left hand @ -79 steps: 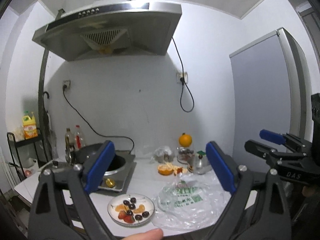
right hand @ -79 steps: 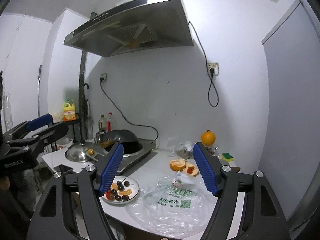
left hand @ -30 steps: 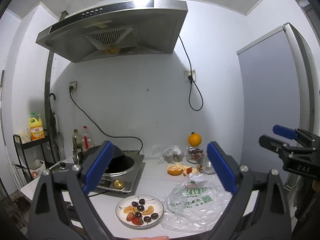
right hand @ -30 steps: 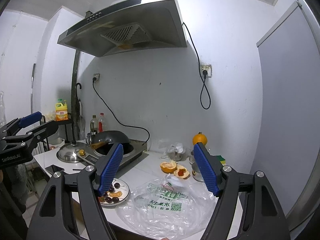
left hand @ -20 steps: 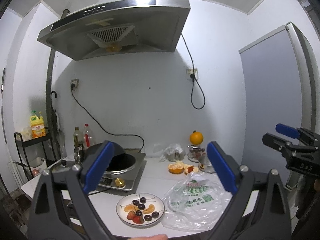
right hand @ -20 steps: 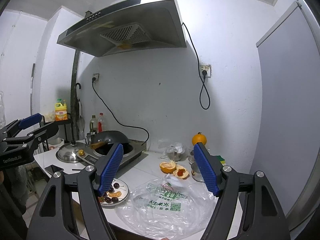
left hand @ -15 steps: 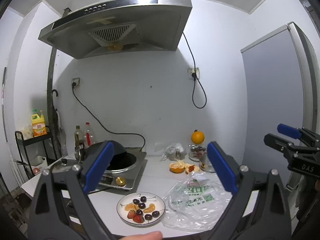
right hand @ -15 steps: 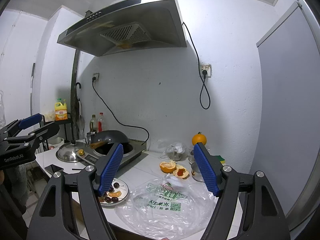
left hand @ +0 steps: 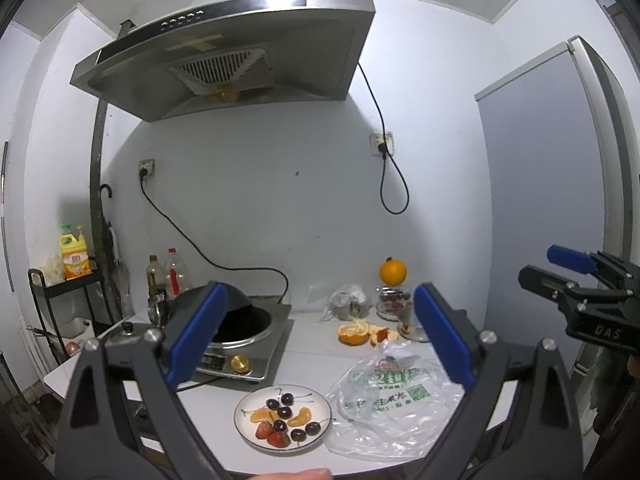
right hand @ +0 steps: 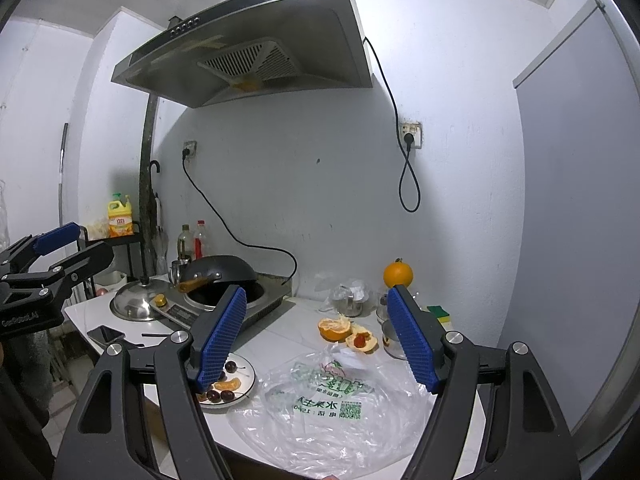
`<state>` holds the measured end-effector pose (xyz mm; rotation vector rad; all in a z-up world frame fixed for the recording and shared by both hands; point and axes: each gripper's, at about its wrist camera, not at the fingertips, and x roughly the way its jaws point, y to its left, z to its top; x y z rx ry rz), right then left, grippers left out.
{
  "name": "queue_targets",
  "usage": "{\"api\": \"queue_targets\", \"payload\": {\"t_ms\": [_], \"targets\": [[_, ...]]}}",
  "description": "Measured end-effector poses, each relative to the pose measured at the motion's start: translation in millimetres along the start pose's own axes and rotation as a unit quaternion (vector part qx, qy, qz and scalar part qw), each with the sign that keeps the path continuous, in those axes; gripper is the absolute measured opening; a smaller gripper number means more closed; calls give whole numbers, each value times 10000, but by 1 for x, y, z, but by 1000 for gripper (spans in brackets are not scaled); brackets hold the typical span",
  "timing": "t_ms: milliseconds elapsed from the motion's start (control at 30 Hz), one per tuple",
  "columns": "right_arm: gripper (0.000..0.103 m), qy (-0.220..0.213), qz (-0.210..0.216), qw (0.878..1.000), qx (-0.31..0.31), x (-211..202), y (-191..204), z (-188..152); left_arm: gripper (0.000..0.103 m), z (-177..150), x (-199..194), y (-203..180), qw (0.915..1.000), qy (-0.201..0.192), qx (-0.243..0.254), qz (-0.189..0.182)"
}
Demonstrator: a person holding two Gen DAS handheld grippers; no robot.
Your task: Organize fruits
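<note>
Left gripper (left hand: 320, 336): jaws wide apart, holding nothing.
Right gripper (right hand: 316, 336): jaws wide, nothing between them.
Plate (left hand: 248, 404): near counter edge, carrying cherries, orange segments, strawberries.
Plastic bag (left hand: 394, 404): just right of plate.

We're looking level from both wrist cameras, standing back, side by side; both share the white tabletop (left hand: 304, 356) (right hand: 288, 332) and white round plate (left hand: 320, 402) (right hand: 247, 374).

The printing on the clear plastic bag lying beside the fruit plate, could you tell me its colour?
Green, on the clear plastic bag; it shows best in the right wrist view.
</note>
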<state>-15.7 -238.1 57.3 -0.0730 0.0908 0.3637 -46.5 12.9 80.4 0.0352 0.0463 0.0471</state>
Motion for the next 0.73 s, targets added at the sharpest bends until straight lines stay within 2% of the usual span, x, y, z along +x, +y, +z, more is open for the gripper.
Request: {"api": "queue_targets", "payload": {"t_ms": [567,733], "targets": [[76,24,5,10000,-5,1,1,-1,96,-1,0,2,10000,19,-8,-52],[76,51,2,10000,-3,2,2,-5,96,-4,2,1,9998,18,-3,-198]]}}
